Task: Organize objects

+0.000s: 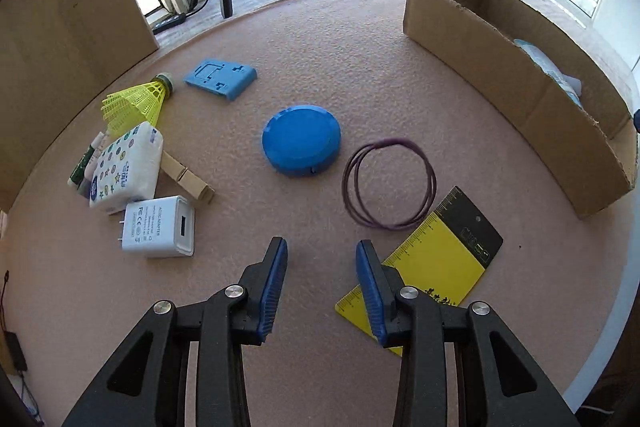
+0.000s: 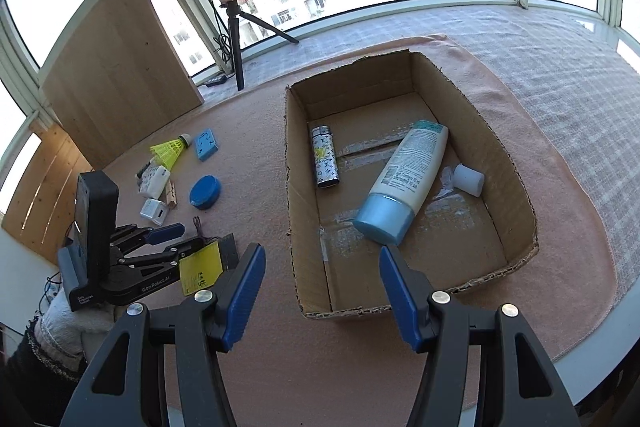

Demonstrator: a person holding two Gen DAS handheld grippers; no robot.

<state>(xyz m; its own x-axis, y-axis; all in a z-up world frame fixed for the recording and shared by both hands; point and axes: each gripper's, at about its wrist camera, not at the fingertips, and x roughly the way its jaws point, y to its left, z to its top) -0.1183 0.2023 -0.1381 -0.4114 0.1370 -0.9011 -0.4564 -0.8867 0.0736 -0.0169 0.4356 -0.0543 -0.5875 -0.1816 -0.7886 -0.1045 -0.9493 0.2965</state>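
We hold both grippers with jaws apart and empty: the left gripper (image 1: 322,247) low over the surface (image 1: 320,39) between the white adapter (image 1: 159,226) and the yellow card (image 1: 440,255), the right gripper (image 2: 322,255) above the cardboard box (image 2: 496,131). The box, at two o'clock from the left gripper, likely collects things: the lotion tube (image 2: 404,183), lighter (image 2: 325,157) and a white cap (image 2: 468,179) already lie inside. The blue disc (image 1: 302,139) and purple ring (image 1: 389,183) wait at twelve. The left gripper's finger hides the card's near corner.
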